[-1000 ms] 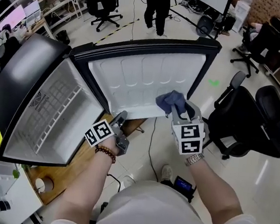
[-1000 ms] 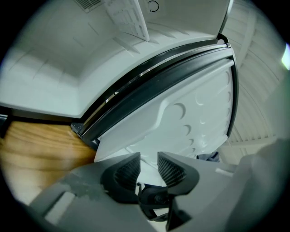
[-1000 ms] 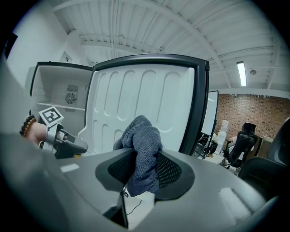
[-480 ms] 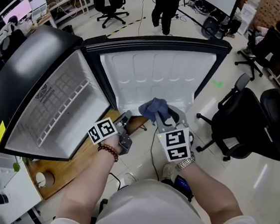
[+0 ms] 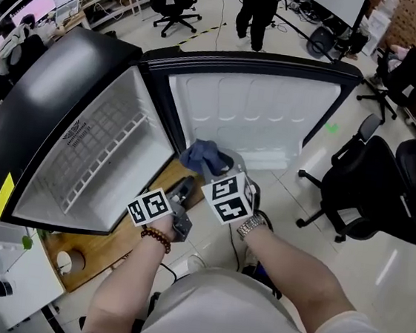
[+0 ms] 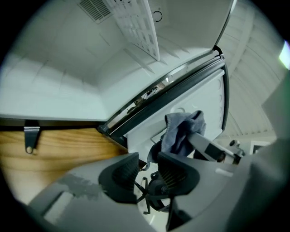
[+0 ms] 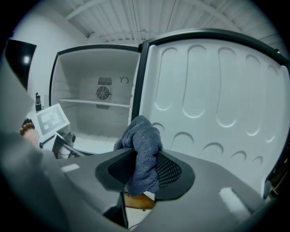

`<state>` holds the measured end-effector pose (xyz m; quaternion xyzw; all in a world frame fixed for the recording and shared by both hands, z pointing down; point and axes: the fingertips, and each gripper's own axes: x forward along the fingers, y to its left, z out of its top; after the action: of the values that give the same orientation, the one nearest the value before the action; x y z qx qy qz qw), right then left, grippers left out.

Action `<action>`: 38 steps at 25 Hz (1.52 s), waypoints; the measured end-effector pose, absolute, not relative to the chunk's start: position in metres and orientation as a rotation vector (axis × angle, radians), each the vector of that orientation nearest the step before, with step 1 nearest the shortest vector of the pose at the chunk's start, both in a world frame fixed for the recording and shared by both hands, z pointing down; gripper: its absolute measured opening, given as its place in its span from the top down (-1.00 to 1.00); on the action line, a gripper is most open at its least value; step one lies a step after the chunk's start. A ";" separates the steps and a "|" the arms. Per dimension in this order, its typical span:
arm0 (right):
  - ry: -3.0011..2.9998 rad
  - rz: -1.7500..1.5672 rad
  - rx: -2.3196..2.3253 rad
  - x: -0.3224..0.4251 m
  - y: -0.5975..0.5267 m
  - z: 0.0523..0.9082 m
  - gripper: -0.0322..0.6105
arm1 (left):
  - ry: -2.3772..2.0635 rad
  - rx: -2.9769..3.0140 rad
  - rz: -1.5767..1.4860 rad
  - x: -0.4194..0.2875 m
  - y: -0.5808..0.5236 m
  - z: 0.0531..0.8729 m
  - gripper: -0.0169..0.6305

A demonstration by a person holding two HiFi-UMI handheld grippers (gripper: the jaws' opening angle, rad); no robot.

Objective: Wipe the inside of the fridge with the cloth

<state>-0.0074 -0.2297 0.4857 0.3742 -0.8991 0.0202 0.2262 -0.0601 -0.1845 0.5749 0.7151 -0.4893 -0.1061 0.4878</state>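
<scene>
My right claw [image 7: 145,168] pinches the cloth [image 7: 141,140] mid-frame, left claw [image 6: 146,171] slightly open, empty; fridge [image 5: 129,172] interior at left probably not yet wiped

Fridge [image 5: 52,92] shell: black, glossy, smooth. Liner and door [image 5: 258,119] inner face: white moulded plastic, smooth, faint sheen. Rack [image 5: 97,160]: white coated wire. Cloth [image 5: 203,156]: blue-grey, woven, coarse, matt. Counter [image 5: 122,234]: wood, visible grain, smooth. Left tool [image 6: 142,170] and right tool [image 7: 144,168]: grey matt plastic. Pads [image 6: 174,171]: dark, ribbed on left tool, dotted on right. Floor [image 5: 376,263]: pale, glossy. Bracelet [image 5: 157,234]: brown beads. Watch [image 5: 250,225]: shiny metal.
</scene>
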 end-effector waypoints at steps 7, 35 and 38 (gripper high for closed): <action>-2.390 0.184 0.994 -0.021 -0.241 0.528 0.50 | -1.227 1.748 -0.240 -0.087 -0.171 0.575 0.56; -2.142 0.346 1.299 0.162 -0.271 0.553 0.50 | -1.143 1.768 -0.281 -0.027 -0.221 0.562 0.55; -2.121 0.345 1.328 0.178 -0.274 0.553 0.50 | -1.140 1.744 -0.301 -0.024 -0.226 0.563 0.53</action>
<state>0.1781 -0.2736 0.5526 0.5010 -0.8003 0.1302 0.3027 -0.0236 -0.2264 0.5631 0.7198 -0.4704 -0.1241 0.4952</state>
